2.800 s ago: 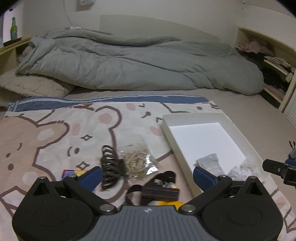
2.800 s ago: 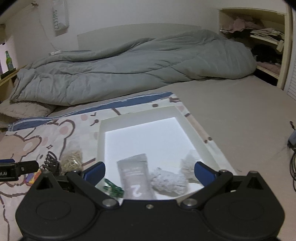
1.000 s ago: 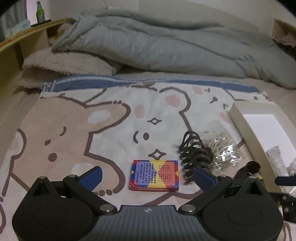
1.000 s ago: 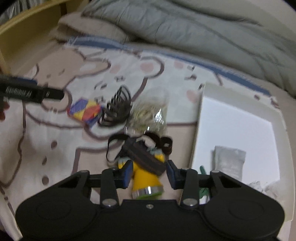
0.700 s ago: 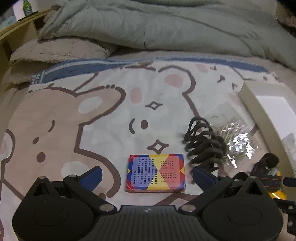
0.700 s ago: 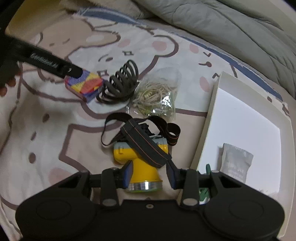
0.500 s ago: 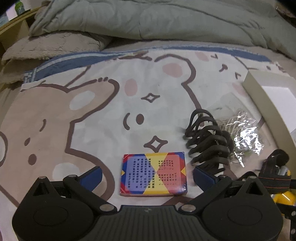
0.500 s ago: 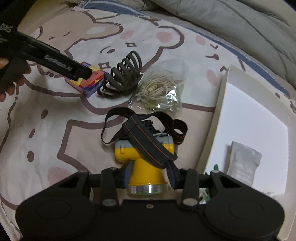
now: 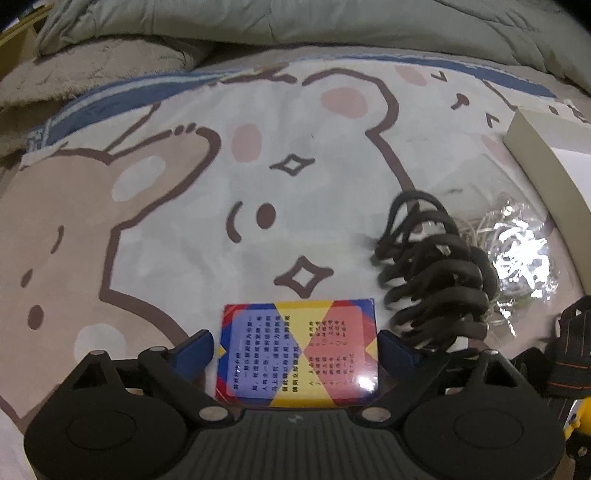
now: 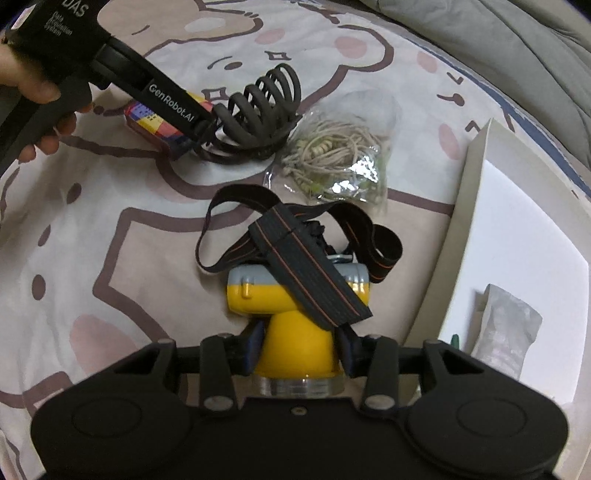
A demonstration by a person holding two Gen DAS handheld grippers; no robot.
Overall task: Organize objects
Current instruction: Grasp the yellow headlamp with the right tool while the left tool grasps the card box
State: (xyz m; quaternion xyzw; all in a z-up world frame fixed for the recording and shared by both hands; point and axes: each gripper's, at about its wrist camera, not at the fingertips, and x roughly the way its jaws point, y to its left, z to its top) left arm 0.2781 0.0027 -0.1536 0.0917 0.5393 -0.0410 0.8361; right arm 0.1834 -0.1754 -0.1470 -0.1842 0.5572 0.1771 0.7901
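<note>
The left gripper (image 9: 295,349) pointed steeply down at a small colourful box (image 9: 299,352) that lay flat on the bear-print blanket (image 9: 147,221). The box sat between the 2 blue fingertips (image 9: 194,350). The jaws had just been closing a little around it, but a thin gap was visible on each side, so the pads did not press on the box. In the right wrist view the same gripper (image 10: 207,122) reached in from the upper left, held by a person's hand (image 10: 33,86).

Just to the right of the box lay a black claw hair clip (image 9: 432,273), and its lowest prongs were very near the right fingertip. I could not tell if they touched. Beside the clip was a clear bag of rubber bands (image 10: 332,158).

The right gripper (image 10: 301,349) was clenched on the yellow neck of a headlamp (image 10: 295,321). Its 2 fingers (image 10: 255,347) pressed on both sides of the yellow body. The black strap (image 10: 306,273) with thin orange lines lay loose over the lamp and on the blanket.

At the right stood a white tray (image 10: 458,229), near the headlamp. Inside it lay a grey sachet (image 10: 506,328) and a small green thing (image 10: 455,339) at the inner edge, mostly hidden. A grey duvet (image 9: 332,22) was piled at the far side of the bed.
</note>
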